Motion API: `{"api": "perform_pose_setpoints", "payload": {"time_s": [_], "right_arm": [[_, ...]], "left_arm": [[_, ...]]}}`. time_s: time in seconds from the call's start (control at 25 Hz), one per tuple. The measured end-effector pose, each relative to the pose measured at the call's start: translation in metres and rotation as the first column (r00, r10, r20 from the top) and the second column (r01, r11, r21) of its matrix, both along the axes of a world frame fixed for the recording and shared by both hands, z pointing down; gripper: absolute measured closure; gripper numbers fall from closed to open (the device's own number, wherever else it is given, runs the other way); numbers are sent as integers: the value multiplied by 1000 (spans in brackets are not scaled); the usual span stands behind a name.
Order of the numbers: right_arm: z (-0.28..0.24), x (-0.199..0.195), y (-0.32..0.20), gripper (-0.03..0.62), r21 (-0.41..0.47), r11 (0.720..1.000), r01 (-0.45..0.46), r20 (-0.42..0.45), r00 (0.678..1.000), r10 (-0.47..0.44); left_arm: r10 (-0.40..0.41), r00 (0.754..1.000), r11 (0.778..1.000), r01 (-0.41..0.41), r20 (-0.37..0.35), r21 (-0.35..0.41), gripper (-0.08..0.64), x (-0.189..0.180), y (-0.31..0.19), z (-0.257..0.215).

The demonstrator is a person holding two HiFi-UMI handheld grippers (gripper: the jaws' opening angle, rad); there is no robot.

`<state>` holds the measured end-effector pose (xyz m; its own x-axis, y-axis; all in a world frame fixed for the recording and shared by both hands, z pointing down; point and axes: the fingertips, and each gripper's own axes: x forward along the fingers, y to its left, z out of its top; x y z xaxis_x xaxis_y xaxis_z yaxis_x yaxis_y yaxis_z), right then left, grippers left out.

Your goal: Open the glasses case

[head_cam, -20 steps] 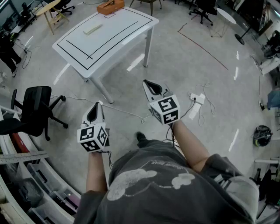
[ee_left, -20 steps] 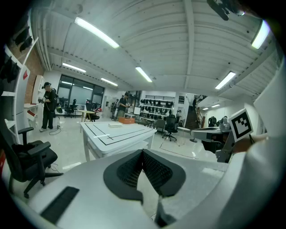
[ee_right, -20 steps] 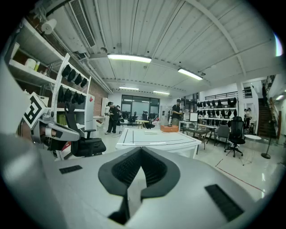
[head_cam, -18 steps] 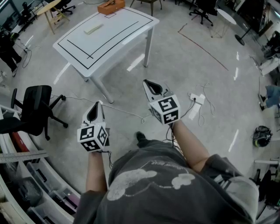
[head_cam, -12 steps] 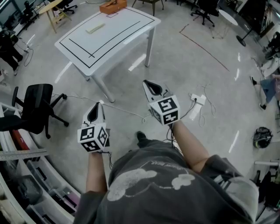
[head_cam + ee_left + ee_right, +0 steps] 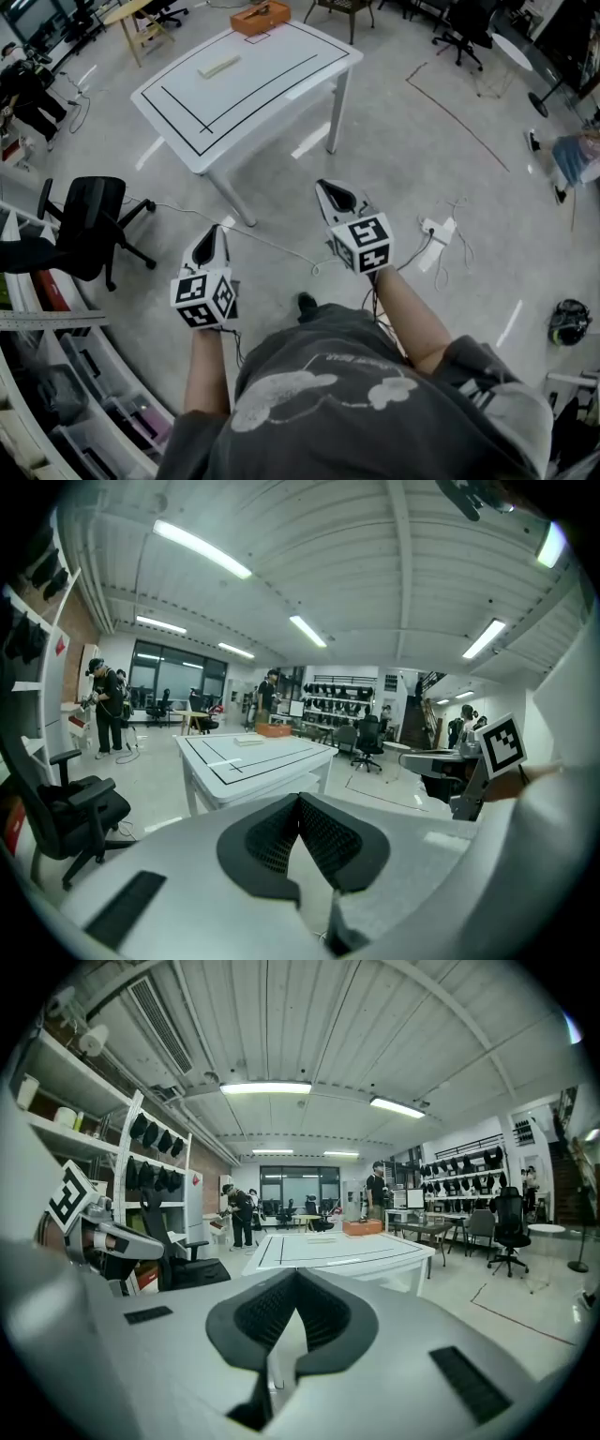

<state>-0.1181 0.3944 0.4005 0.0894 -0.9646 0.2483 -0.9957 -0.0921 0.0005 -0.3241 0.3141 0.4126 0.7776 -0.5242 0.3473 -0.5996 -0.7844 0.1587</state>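
Note:
The glasses case (image 6: 218, 66) is a pale, flat bar lying on the white table (image 6: 281, 75), far ahead of me. It also shows as a small pale shape in the left gripper view (image 6: 249, 742) and the right gripper view (image 6: 322, 1238). My left gripper (image 6: 214, 230) is held out over the floor, shut and with nothing in it. My right gripper (image 6: 323, 185) reaches a bit further forward, also shut and empty. In the gripper views the left gripper's (image 6: 300, 799) and the right gripper's (image 6: 296, 1274) pads meet at their tips. Both are well short of the table.
An orange box (image 6: 262, 17) sits at the table's far end. A black office chair (image 6: 84, 225) stands on the left. A cable and a white power strip (image 6: 439, 228) lie on the floor to the right. Storage shelves (image 6: 56, 394) line the lower left.
The head view has shifted, so the table and chair now sit a little further right and lower in the picture. Both grippers stay shut and hold much the same place before the body.

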Motion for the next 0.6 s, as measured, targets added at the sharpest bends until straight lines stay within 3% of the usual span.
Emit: {"api": "perform_pose_setpoints", "payload": {"time_s": [0.6], "right_arm": [[20, 46, -54, 592, 0, 999, 54, 33, 998, -54]], "left_arm": [[-100, 995, 995, 100, 19, -5, 558, 22, -40, 11]]}}
